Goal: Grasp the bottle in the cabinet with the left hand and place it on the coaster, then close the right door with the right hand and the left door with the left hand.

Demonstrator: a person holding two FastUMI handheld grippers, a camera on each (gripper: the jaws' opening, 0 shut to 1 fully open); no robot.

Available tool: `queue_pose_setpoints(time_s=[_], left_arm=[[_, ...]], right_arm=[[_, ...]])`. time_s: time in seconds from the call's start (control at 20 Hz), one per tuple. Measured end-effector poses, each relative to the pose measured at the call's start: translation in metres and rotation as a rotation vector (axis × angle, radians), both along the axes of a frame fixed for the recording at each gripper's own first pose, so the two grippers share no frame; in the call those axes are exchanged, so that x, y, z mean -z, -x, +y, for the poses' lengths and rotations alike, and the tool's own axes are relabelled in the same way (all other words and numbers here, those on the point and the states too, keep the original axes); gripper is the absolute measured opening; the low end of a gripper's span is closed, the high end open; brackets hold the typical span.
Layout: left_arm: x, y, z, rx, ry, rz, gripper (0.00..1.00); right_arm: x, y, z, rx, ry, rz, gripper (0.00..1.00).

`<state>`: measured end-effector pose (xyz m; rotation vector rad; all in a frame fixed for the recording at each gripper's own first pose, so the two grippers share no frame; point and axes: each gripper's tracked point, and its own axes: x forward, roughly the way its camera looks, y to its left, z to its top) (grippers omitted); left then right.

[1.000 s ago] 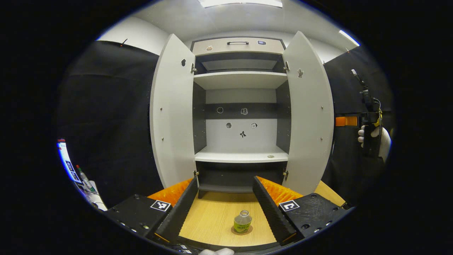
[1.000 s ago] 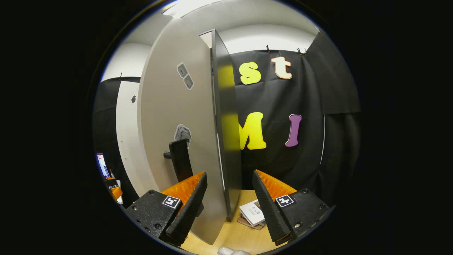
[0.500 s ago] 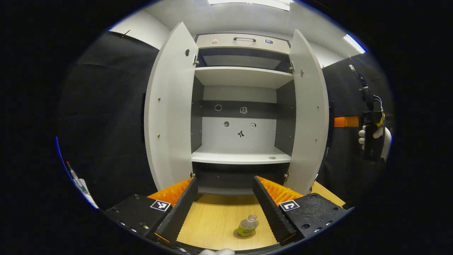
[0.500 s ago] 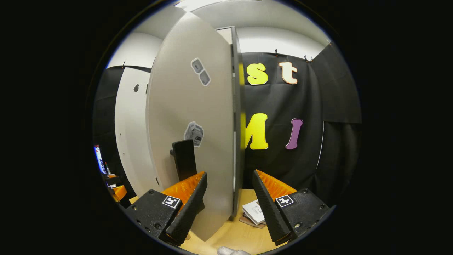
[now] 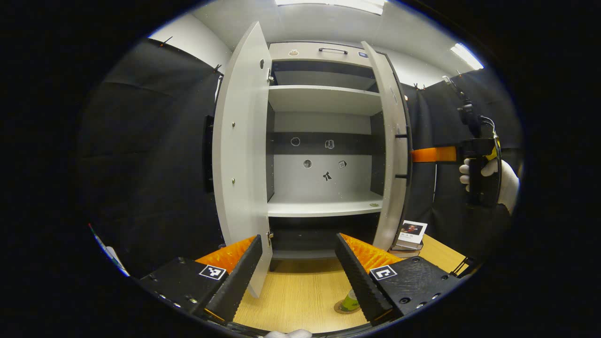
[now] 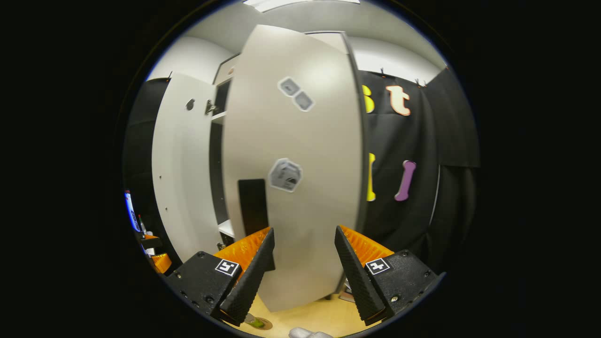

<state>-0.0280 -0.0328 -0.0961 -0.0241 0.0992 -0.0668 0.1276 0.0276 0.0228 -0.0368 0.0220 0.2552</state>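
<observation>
The small green bottle [image 5: 350, 301] with a clear neck stands on a round brown coaster [image 5: 339, 308] on the light wooden desk [image 5: 300, 295], at the bottom of the left gripper view, partly hidden behind one finger of the left hand-held gripper [image 5: 300, 277]. That hand-held gripper hangs above the desk with its jaws wide apart and nothing between them.

The tall grey-and-white cabinet [image 5: 324, 98] fills the centre of the frame, its shelves bare apart from small stickers on the back panel. Its left door [image 5: 242, 155] stands open, left of centre. Its right door [image 5: 394, 155] is swung partway inward and shows nearly edge-on, right of centre.

At the right edge of the left gripper view, a white-gloved hand [image 5: 488, 180] holds the right hand-held gripper [image 5: 425, 155], whose fingers reach to just beside the outer face of the right door. In the right gripper view, the right hand-held gripper [image 6: 300, 274] has its jaws wide open, with the pale outer face of the right door [image 6: 300, 188] close in front of them. A black handle [image 6: 253, 206] sits on that face, left of centre. The bottle [image 6: 256, 322] shows at the bottom of this frame.

A small stack of books [image 5: 409, 234] lies on the desk to the right of the cabinet.
</observation>
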Motion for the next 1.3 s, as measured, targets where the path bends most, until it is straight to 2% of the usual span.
queue_pose_setpoints(time_s=[0.1,0.35,0.55,0.75,0.8,0.85,1.1,1.15,1.2,1.3], left_arm=[[0.000,-0.001,0.001,0.022,-0.007,-0.006,0.95],[0.002,-0.010,0.003,0.068,0.004,-0.008,0.95],[0.000,-0.010,0.006,0.085,-0.001,-0.016,0.95],[-0.004,-0.009,0.021,0.096,-0.008,-0.037,0.95],[-0.005,-0.008,0.026,0.093,-0.012,-0.041,0.91],[-0.005,-0.006,0.031,0.089,-0.015,-0.041,0.95],[-0.013,0.003,0.074,0.030,-0.016,-0.059,0.96],[-0.014,0.006,0.086,0.007,-0.021,-0.057,0.92],[-0.016,0.006,0.097,-0.012,-0.023,-0.054,0.96],[-0.022,0.004,0.121,-0.046,-0.031,-0.057,0.95]], right_arm=[[0.000,-0.004,0.002,0.042,0.014,-0.018,0.81],[0.005,0.005,-0.008,0.078,-0.017,0.001,0.81],[0.007,0.025,-0.024,0.123,-0.035,0.004,0.81],[0.016,0.050,-0.022,0.118,-0.063,0.028,0.81],[0.019,0.057,-0.021,0.119,-0.066,0.023,0.81],[0.025,0.063,-0.023,0.131,-0.059,0.027,0.81],[0.066,0.086,-0.017,0.144,-0.050,0.099,0.81],[0.071,0.087,-0.015,0.145,-0.047,0.112,0.81],[0.076,0.089,-0.013,0.142,-0.048,0.124,0.80],[0.081,0.094,-0.003,0.123,-0.055,0.136,0.81]])
